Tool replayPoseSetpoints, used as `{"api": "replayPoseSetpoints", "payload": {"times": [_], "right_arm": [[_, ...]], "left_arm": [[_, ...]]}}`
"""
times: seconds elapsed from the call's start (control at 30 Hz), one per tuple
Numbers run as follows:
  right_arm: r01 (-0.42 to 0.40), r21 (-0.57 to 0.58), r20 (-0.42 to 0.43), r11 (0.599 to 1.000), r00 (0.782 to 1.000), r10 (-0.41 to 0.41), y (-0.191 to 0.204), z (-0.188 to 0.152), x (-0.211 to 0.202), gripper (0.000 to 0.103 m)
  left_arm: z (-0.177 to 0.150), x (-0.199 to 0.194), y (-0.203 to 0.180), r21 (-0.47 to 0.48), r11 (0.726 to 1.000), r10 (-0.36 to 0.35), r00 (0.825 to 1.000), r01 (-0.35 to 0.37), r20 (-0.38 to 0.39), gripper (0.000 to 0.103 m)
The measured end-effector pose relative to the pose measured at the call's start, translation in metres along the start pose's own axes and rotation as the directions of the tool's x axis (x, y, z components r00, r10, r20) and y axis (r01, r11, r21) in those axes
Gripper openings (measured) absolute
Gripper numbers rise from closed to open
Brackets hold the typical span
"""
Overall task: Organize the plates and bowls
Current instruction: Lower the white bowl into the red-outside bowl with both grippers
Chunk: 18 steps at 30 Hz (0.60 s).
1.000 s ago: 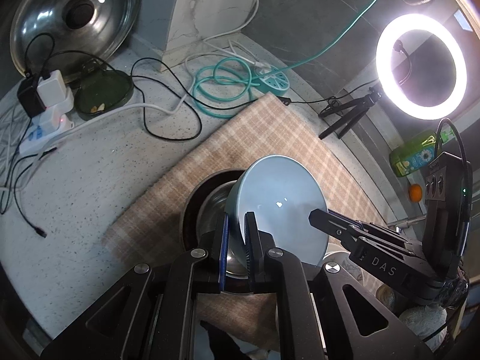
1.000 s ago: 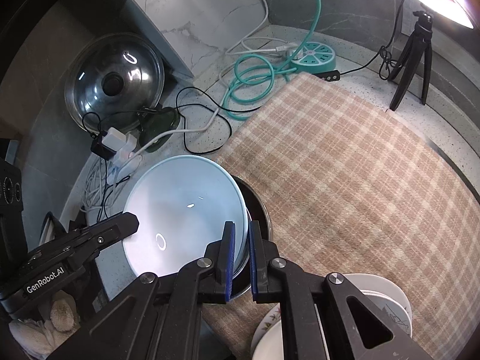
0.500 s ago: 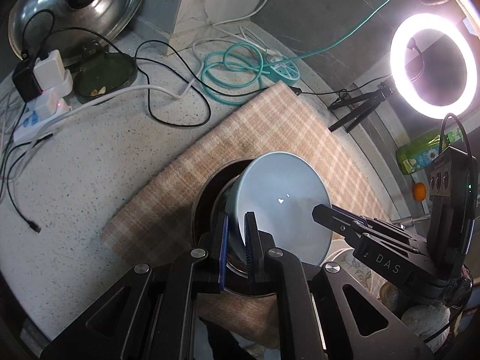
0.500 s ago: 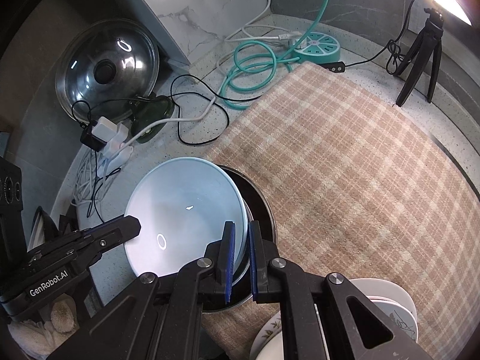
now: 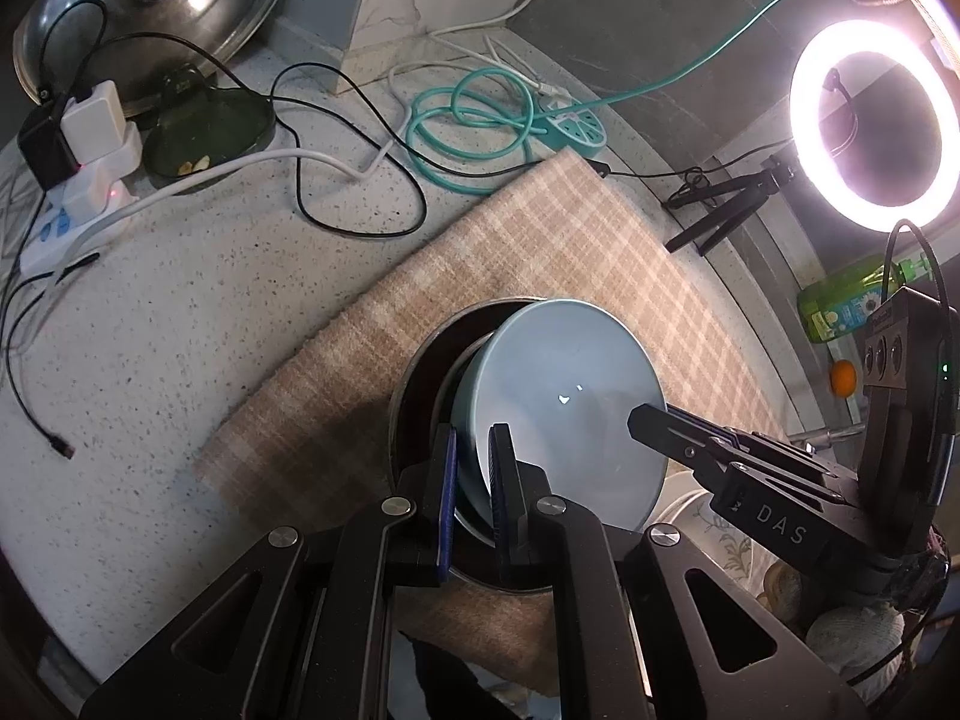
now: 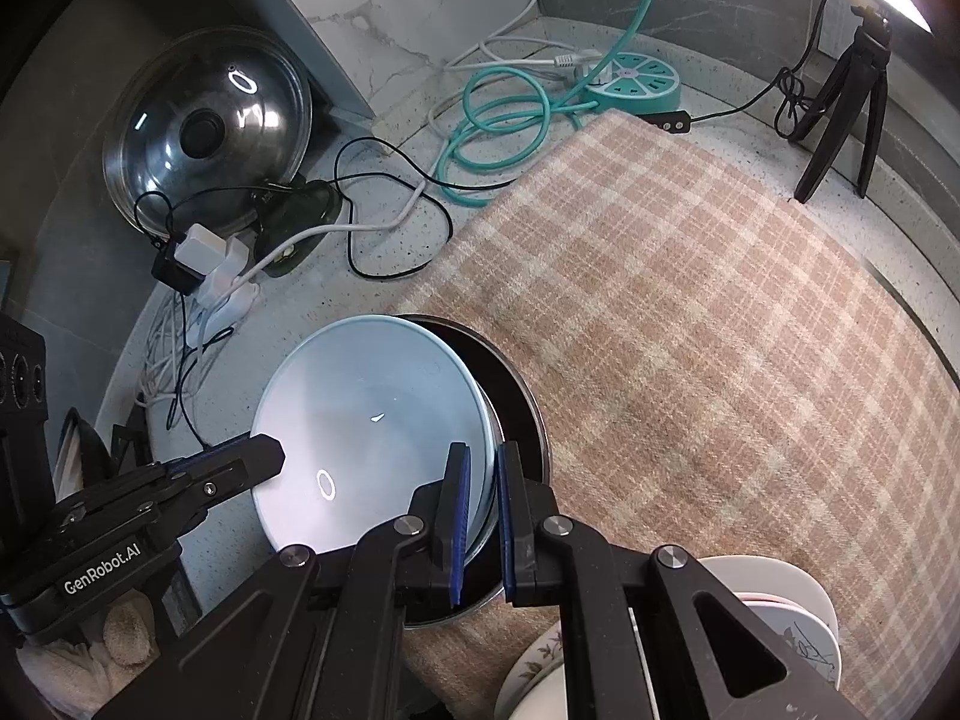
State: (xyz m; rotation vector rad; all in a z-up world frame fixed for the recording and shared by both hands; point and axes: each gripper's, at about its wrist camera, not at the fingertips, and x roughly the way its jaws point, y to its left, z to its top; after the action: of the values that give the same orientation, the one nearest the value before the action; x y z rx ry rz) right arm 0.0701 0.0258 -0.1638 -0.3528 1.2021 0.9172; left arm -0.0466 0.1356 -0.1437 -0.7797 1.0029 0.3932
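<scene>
A pale blue bowl [image 5: 564,396] is held tilted over a dark round pan [image 5: 420,372] that stands on the plaid cloth [image 5: 540,240]. My left gripper [image 5: 474,474] is shut on the bowl's near rim. My right gripper [image 6: 483,498] is shut on the opposite rim of the same blue bowl [image 6: 372,414], above the dark pan [image 6: 516,396]. Each gripper shows in the other's view. White patterned plates [image 6: 786,606] are stacked at the cloth's near edge.
A glass pot lid [image 6: 207,126] leans at the back left. Power strips and tangled cables [image 5: 90,180] lie on the speckled counter. A teal cord reel [image 6: 636,78], a ring light [image 5: 870,126] on a tripod [image 6: 840,138] and a green bottle [image 5: 846,300] stand at the back and right.
Both grippers have drawn back with the blue bowl held between them, so the scene looks farther off. The bowl stays tilted over the dark pan.
</scene>
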Motion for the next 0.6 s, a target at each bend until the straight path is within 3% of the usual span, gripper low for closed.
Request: {"api": "replayPoseSetpoints", "payload": {"times": [0.6], "right_arm": [[0.007, -0.028, -0.011, 1.000, 1.000, -0.008, 0.0032, -0.0030, 0.0054, 0.011]], "left_arm": [[-0.0015, 0.0040, 0.0039, -0.009, 1.000, -0.002, 1.000, 0.001, -0.017, 0.008]]}}
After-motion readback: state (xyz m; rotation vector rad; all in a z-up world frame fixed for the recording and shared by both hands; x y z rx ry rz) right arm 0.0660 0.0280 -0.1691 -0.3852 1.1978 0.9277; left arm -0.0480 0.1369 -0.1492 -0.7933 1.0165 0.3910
